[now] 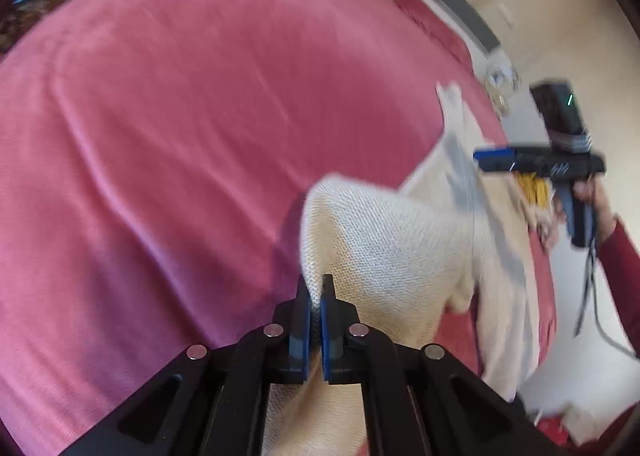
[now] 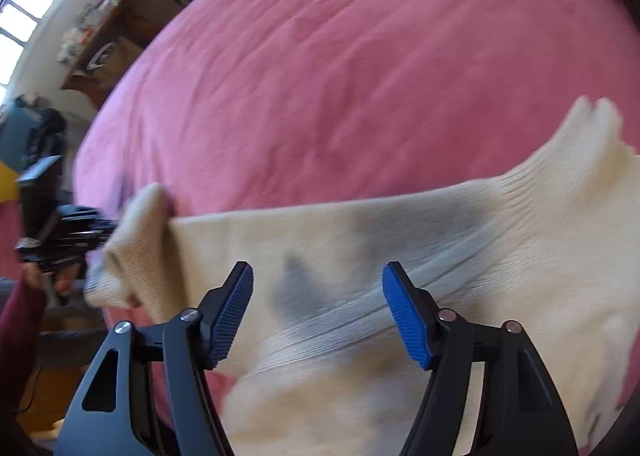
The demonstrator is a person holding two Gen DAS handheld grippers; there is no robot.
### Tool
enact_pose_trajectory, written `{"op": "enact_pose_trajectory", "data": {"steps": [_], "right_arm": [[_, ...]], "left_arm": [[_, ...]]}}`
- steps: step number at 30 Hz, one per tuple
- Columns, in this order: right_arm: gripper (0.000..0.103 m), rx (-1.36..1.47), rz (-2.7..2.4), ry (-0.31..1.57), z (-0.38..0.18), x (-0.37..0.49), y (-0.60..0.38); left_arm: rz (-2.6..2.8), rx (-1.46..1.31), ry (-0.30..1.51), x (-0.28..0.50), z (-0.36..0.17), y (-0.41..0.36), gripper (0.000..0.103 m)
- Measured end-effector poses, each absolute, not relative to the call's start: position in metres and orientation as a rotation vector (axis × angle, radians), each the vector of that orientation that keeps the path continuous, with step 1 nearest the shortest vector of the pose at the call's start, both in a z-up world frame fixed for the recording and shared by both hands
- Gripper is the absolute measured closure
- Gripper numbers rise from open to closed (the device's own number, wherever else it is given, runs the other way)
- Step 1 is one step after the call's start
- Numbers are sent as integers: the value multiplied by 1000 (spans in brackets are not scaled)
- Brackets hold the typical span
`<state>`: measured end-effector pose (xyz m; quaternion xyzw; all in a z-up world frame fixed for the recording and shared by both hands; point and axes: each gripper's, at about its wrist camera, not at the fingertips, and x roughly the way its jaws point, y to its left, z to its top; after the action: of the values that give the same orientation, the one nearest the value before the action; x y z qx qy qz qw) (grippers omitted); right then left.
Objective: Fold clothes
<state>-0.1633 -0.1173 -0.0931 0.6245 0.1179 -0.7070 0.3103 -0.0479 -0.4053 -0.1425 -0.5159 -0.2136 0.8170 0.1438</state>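
L gripper (image 1: pixel 316 296) is pressed together, pinching a raised corner of the cream knit sweater (image 1: pixel 384 240). R gripper (image 2: pixel 318 308) hangs spread w/ nothing between its pads, just above the knit's middle, pointing steeply down. Sweater lies stretched across the near edge of the pink bedspread (image 1: pixel 180 115), sleeve (image 2: pixel 588 127) trailing off to one side. No neat fold visible yet, so I'd say early on: sleeves & body still to fold.
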Motion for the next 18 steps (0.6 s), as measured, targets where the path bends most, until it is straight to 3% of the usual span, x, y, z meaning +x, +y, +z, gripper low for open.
{"op": "enact_pose_trajectory", "data": {"steps": [3, 7, 13, 18], "right_arm": [[35, 1629, -1867, 347, -87, -181, -117], [34, 1675, -1739, 527, -89, -196, -132], [32, 1358, -1638, 1094, -87, -154, -184], [32, 1332, -1460, 1189, -107, -144, -207]], "left_arm": [[2487, -1386, -653, -42, -109, -433, 101], [2571, -1368, -597, -34, -81, -464, 101], [2574, -1299, -603, -4, -73, -474, 100], [2592, -1236, -597, 1, -67, -461, 100]]}}
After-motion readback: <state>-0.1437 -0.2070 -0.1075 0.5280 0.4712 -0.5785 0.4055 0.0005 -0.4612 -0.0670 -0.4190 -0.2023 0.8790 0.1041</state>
